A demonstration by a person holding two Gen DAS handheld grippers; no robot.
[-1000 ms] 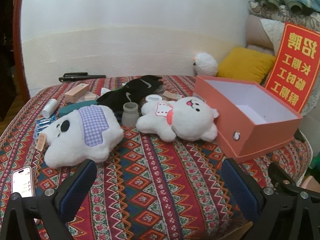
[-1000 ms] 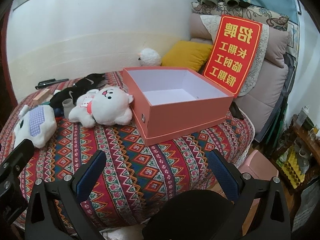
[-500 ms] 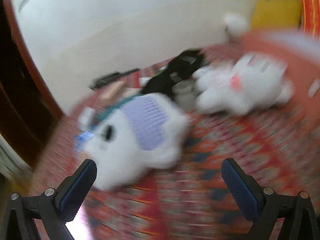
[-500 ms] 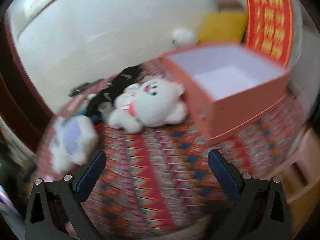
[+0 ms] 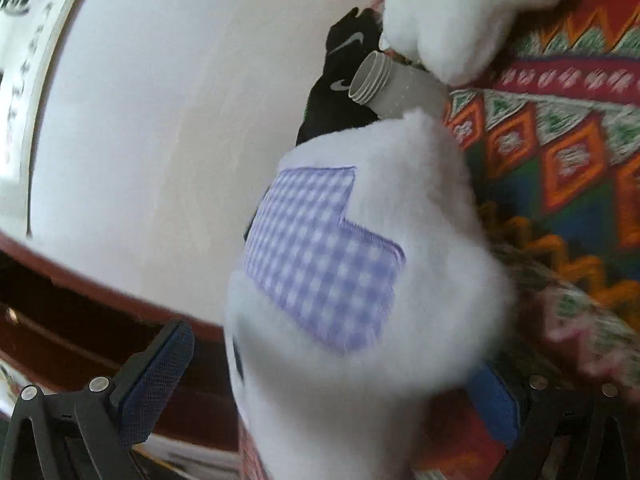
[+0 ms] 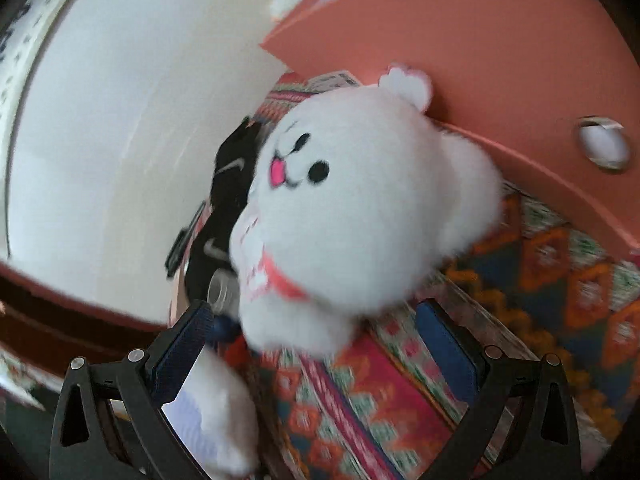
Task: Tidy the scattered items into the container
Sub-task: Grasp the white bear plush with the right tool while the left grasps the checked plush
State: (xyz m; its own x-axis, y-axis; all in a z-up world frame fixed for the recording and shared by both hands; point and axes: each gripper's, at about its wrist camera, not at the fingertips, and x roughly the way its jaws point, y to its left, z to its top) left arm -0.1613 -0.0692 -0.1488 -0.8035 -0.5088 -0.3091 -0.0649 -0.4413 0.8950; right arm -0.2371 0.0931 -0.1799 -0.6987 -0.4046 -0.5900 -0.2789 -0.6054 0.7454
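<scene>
Both grippers have dropped from hovering off the bed edge to right over the toys, and both views are now rolled hard sideways.

Left wrist: left gripper (image 5: 340, 380) is spread wide around the checked-patch plush (image 5: 360, 280), which fills the gap between the blue pads (image 5: 160, 364). Right pad is mostly hidden behind the fur, so contact is unclear, probably not clamped. Grey jar (image 5: 394, 84) sits just beyond the plush, black socks (image 5: 340, 80) behind it, on the patterned bedspread (image 5: 560, 140).

Right wrist: right gripper (image 6: 316, 344) is also spread wide, the bear plush (image 6: 360, 208) sitting between and just ahead of the pads (image 6: 444, 344), not squeezed. Bear's head touches the wall of the pink box (image 6: 500, 52). Both toys are on the bed, outside the box.
</scene>
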